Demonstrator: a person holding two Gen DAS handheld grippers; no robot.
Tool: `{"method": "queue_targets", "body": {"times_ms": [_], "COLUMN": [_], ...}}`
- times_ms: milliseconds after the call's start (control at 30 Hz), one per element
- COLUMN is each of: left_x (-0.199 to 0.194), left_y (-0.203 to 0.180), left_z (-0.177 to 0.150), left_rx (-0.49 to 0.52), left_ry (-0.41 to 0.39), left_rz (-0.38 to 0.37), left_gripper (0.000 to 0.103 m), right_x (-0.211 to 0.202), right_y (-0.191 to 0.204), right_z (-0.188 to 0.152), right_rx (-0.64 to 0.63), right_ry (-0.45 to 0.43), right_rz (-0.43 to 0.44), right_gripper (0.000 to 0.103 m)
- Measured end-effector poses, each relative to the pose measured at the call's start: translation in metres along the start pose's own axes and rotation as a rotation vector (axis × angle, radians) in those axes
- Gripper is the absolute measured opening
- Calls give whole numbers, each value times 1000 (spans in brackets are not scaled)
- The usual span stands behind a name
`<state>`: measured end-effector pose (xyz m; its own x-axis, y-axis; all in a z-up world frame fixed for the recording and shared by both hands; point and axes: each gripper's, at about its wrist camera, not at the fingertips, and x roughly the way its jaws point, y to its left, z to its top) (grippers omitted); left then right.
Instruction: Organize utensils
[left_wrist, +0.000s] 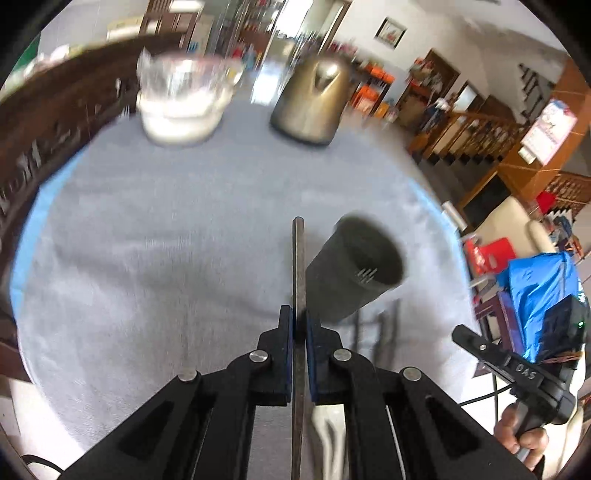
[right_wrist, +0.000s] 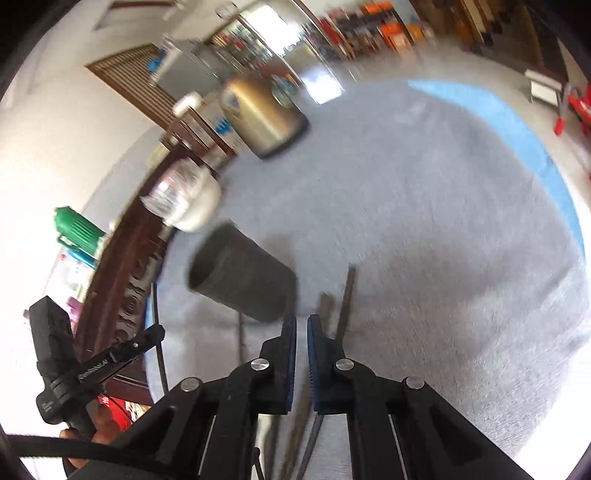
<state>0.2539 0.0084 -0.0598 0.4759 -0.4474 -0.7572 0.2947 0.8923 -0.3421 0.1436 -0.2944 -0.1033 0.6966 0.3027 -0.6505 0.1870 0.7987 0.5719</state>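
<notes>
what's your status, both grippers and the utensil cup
Left gripper shut on a flat metal utensil handle. Right gripper shut, what it holds is blurred. Dark cup upright, tines inside. Path to cup clear.

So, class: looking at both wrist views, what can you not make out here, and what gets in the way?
- Left wrist view: the working end of the utensil in the left gripper; the fingers hide it.
- Right wrist view: what the right gripper holds; blurred, mostly hidden.
- Left wrist view: the dark cup's contents beyond some fork tines; too dark.
</notes>
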Motion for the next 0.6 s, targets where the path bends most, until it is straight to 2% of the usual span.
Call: {"method": "queue_targets", "body": {"times_ms": [67, 133, 267, 400, 500, 600], "left_x": [-21, -36, -59, -56, -52, -55], "left_y": [-7, -13, -20, -25, -20, -19], "left_z": [8, 14, 19, 11, 6, 4], "left_rx": [17, 30, 45, 50, 44, 34], "left_ry": [-56, -98, -159, -175, -172, -178], "left_rz": [-15, -24, -40, -39, -31, -29], "left_gripper": [7, 7, 7, 7, 7, 7], "right_x": [-17, -22, -7, 37, 64, 84], "right_y": [9, 17, 3, -20, -29, -26], "right_z": [4, 8, 17, 33, 40, 42], "right_rx": [-28, -58, 25, 102, 155, 138], "right_ry": [-58, -67, -10, 86, 140, 180], "right_rz": [18, -20, -36, -58, -62, -144], "right_gripper": [6, 6, 9, 26, 28, 28]}}
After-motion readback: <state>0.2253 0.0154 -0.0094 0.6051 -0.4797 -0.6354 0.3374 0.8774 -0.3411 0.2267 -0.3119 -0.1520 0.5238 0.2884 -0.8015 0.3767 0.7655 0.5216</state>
